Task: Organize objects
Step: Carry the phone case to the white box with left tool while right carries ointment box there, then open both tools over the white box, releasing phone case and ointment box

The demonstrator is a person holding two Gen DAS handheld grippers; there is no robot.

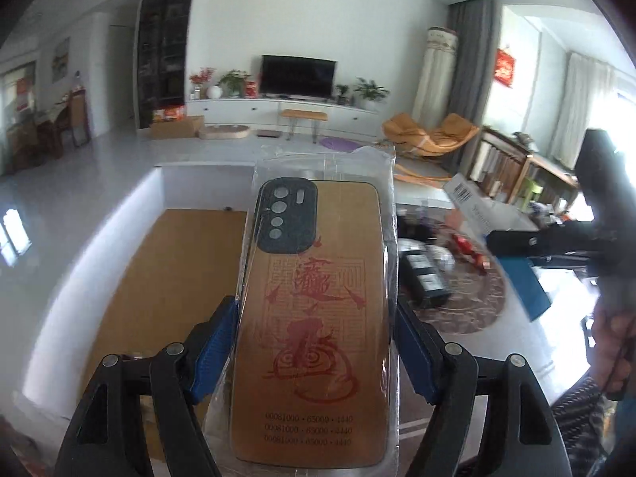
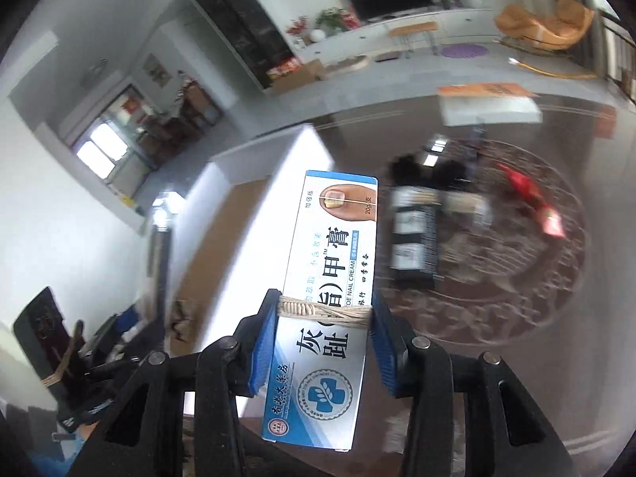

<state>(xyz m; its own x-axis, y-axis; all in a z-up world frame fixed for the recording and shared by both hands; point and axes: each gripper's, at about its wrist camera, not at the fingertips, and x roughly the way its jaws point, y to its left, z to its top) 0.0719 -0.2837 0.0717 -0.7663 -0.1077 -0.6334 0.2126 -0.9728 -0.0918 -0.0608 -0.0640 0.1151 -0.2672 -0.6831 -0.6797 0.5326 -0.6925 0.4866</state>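
My left gripper (image 1: 314, 312) is shut on a phone case (image 1: 318, 318) sealed in a clear plastic bag. The case is wood-brown with red calligraphy and a black camera block, and the blue pads (image 1: 214, 342) press the bag's long edges. It hangs in the air, pointing away from me. My right gripper (image 2: 324, 310) is shut on a white and blue nail cream box (image 2: 334, 246) with pale twine wound around its middle. In the left wrist view that right gripper (image 1: 556, 238) shows at the right edge, carrying the box (image 1: 473, 202), with a hand (image 1: 612, 342) behind it.
Below the left gripper stands a white-walled open box (image 1: 119, 238) with a brown cardboard floor. To its right, a glossy surface with a round patterned design (image 2: 516, 298) carries dark boxes (image 2: 413, 234), a red packet (image 2: 532, 198) and a blue item (image 1: 524, 286).
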